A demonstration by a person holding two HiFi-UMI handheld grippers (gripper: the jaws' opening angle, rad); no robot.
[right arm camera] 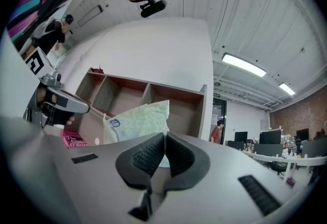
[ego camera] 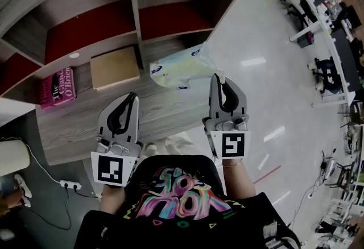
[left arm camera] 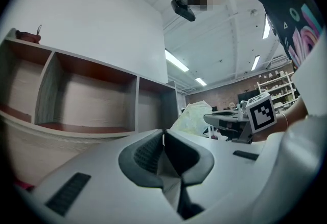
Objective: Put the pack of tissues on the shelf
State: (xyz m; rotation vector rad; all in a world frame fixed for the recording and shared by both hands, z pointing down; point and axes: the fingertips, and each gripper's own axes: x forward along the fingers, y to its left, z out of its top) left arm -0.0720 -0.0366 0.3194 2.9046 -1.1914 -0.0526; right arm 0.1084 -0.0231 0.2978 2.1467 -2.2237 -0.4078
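The pack of tissues (ego camera: 179,69), pale green and white with a blue mark, lies on the wooden ledge of the shelf (ego camera: 165,108) near its right end. It also shows upright in the right gripper view (right arm camera: 135,120) and far off in the left gripper view (left arm camera: 196,115). My right gripper (ego camera: 215,76) (right arm camera: 165,136) is shut, its tips just at the pack's near edge; nothing shows between the pads. My left gripper (ego camera: 132,96) (left arm camera: 163,133) is shut and empty, over the ledge to the left of the pack.
The shelf's open compartments (ego camera: 91,26) have red backs. A tan box (ego camera: 114,67) and a pink book (ego camera: 57,88) lie on the ledge to the left. A power strip (ego camera: 71,185) is on the floor. Desks (ego camera: 318,9) stand far right.
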